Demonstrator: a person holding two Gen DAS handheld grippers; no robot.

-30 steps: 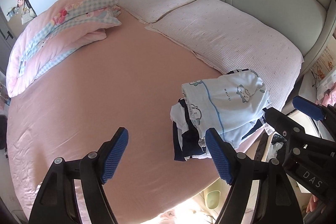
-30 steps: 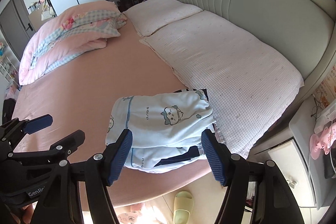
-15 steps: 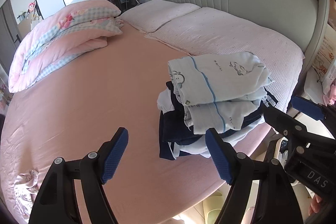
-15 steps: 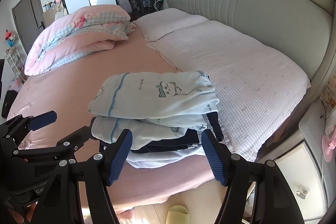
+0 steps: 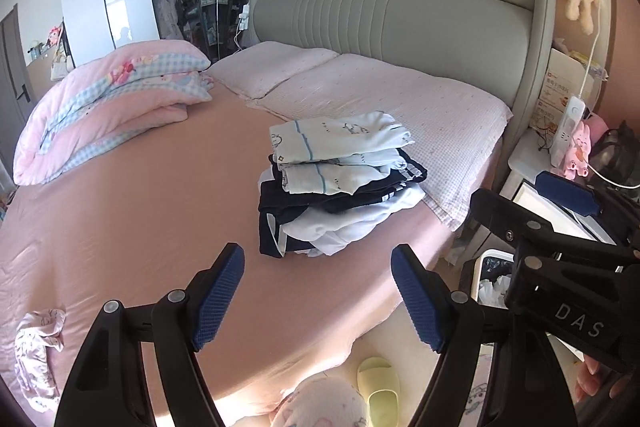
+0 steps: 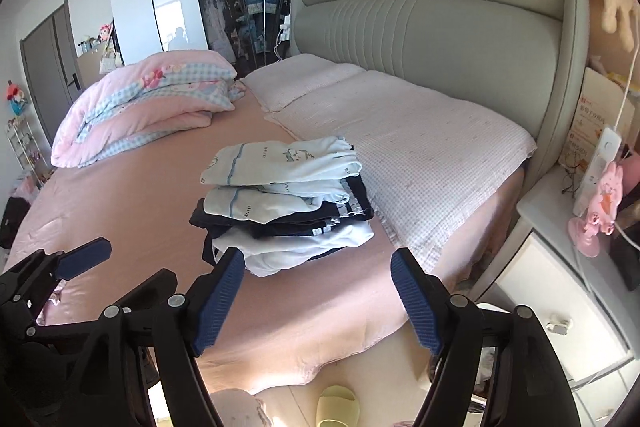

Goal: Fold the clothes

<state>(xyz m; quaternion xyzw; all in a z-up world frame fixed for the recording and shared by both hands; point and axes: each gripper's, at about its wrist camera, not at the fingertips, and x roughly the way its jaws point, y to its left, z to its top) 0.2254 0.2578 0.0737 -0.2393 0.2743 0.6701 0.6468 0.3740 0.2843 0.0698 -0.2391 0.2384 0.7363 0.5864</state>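
Pale-blue cotton tops the stack of folded clothes (image 5: 340, 179), which sits on the pink bed sheet (image 5: 140, 195) near the right edge of the bed, just beside the checked pillow (image 5: 400, 107). We count cartoon-print pieces on top, navy ones in the middle and white ones at the bottom, the lower layers less square than the upper.

Change noted: a second ago both cameras looked steeply down on the stack from close by; now the stack appears smaller and farther off, and the headboard (image 5: 400, 15) with its row of plush toys has come into view. We read this as both claws pulled back and raised away from the pile.

Left claw (image 5: 318, 297): wide open, nothing between its blue pads. Right claw (image 6: 318, 301): likewise wide open and empty, hovering at the near edge of the bed.

A small crumpled pink garment (image 5: 38, 355) lies loose at the near left of the sheet, well apart from the stack.

Judgement: the retreat suggests the stack is being left as it is. If the pink garment belongs to the load, one item remains unfolded; we cannot confirm that it does.
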